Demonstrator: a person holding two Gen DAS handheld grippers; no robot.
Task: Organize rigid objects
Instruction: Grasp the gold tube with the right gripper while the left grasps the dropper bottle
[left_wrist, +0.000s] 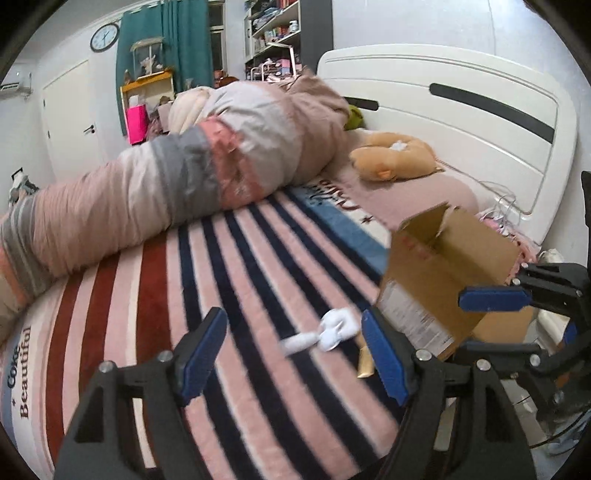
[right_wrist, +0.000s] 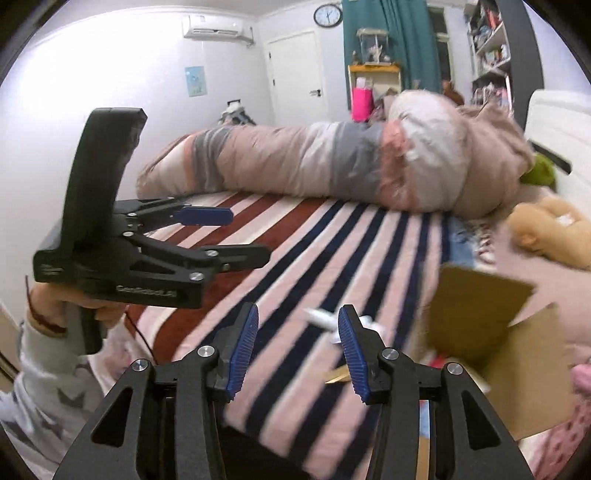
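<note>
On the striped blanket (left_wrist: 258, 266) sits a cardboard box (left_wrist: 443, 280). Both the left gripper (left_wrist: 295, 354) and the right gripper (right_wrist: 297, 349) are released, empty. Only the right view shows the air conditioner (right_wrist: 214, 26).

We see a rolled quilt (left_wrist: 177, 177) along the striped blanket (left_wrist: 258, 280), a tan plush toy (left_wrist: 395, 157) by the white headboard (left_wrist: 461, 110), and a wall clock (left_wrist: 104, 36).

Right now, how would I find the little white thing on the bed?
Look at the striped blanket covering the bed, then the open cardboard box near its edge. Just beside the box lies the small white plastic object, the only white item there, next to a thin gold stick.
</note>
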